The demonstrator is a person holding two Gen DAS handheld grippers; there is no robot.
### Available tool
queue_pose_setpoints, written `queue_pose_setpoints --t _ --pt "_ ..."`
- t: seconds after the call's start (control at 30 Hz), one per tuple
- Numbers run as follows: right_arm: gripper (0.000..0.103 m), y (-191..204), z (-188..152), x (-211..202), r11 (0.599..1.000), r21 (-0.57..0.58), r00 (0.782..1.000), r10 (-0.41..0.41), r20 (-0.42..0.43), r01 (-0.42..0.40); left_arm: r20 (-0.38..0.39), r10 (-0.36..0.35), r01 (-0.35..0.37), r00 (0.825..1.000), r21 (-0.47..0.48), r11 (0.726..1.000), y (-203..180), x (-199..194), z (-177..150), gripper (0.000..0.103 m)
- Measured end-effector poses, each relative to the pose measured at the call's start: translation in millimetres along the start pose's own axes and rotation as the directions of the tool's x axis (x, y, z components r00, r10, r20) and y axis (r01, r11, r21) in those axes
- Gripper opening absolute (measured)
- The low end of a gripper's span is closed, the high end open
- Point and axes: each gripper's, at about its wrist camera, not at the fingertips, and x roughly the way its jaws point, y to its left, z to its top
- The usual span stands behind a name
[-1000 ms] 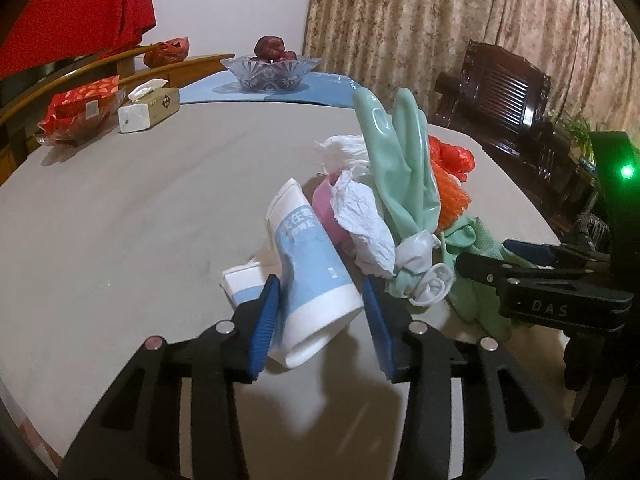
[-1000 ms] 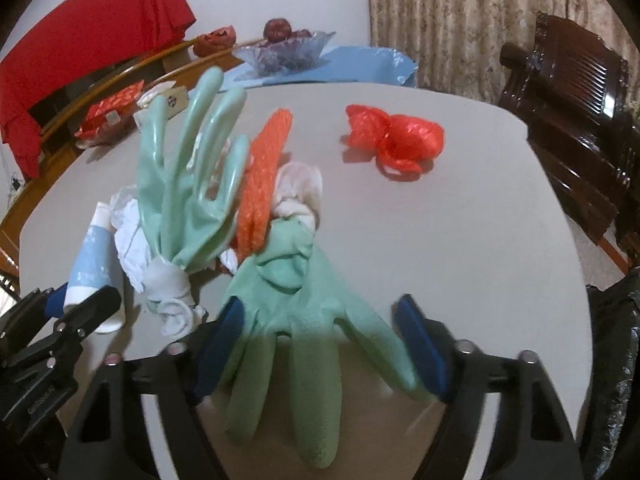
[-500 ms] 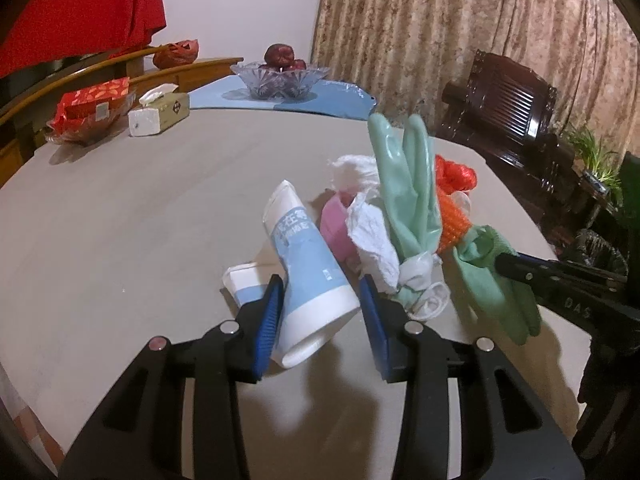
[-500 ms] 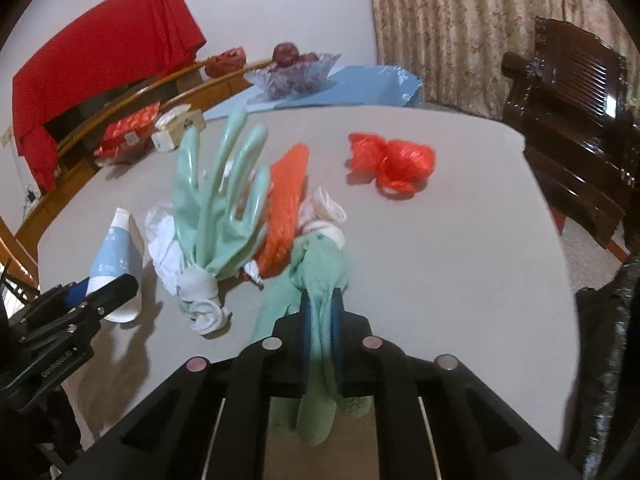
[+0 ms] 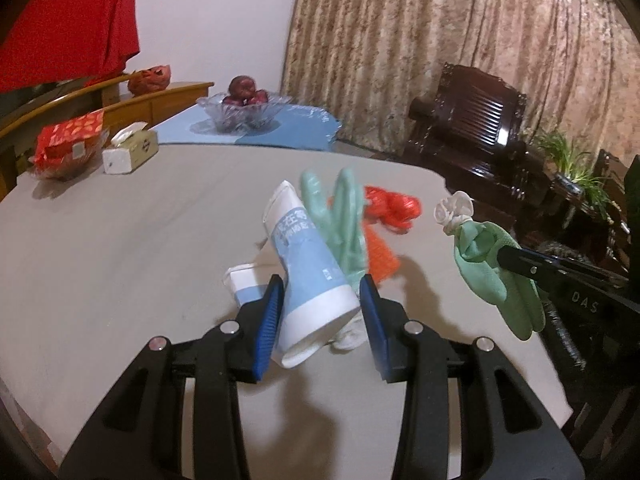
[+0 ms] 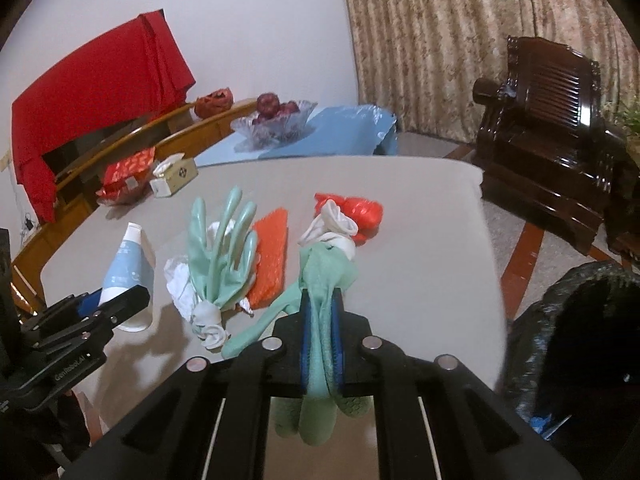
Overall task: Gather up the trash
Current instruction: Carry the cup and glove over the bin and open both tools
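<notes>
The right gripper [image 6: 320, 344] sits at six o'clock in its own view, its blue pads pressed together on a green rubber glove [image 6: 326, 276]. The glove hangs clear of the table [image 6: 420, 240]: its fingers droop below the jaws toward six o'clock, and its white rolled cuff [image 6: 334, 220] points up toward twelve. In the left wrist view the same glove [image 5: 492, 268] shows at three o'clock, pinched in the right gripper's dark fingers [image 5: 520, 262] and held off the tabletop.

The left gripper [image 5: 322, 324] stands with its jaws spread around the wide end of a blue-and-white tube [image 5: 310, 272]. The left pad [image 5: 269, 320] is close against the tube; whether the right pad [image 5: 374, 320] touches it I cannot tell. The tube tilts away toward twelve o'clock, and just beside it at nine o'clock lies a small white-and-blue carton [image 5: 246, 284].

Beyond the tube, a second green glove [image 6: 222, 252] lies on the table with fingers pointing to twelve o'clock and crumpled white tissue [image 6: 180, 284] at its wrist. An orange mesh pad [image 6: 270, 256] lies just beside it at three o'clock. Farther on is a crumpled red plastic bag [image 6: 366, 214].

Near the far edge, at ten o'clock, stand a tissue box [image 6: 174, 176] and a red packet [image 6: 126, 174]; a glass fruit bowl [image 6: 276, 122] sits at twelve. A black trash bag [image 6: 576, 332] gapes at four o'clock, off the table.
</notes>
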Motion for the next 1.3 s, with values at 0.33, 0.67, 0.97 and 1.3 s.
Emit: queue_pose_setpoints --t 0.33,0.67,0.97,1.3 --pt "0.009 -21 5 -48 0.999 0.025 0.996 -0.031 0.084 0.029 0.043 -0.088 0.086 0.995 0.05 0.995 -43 -19 16 0.038" --pt "0.009 -59 -3 -100 0.991 0.075 0.982 -0.124 0.14 0.115 0.033 -0.212 0.207 0.977 0.128 0.97 -108 -18 22 0.038" --pt "0.009 -114 -27 -148 0.957 0.164 0.953 -0.265 0.146 0.241 -0.016 -0.362 0.356 0.932 0.215 0.909 -193 -2 13 0.038" --pt "0.009 -176 -63 -186 0.888 0.268 0.908 -0.409 0.092 0.373 -0.108 -0.471 0.482 0.875 0.275 0.832 -275 26 -5 0.038"
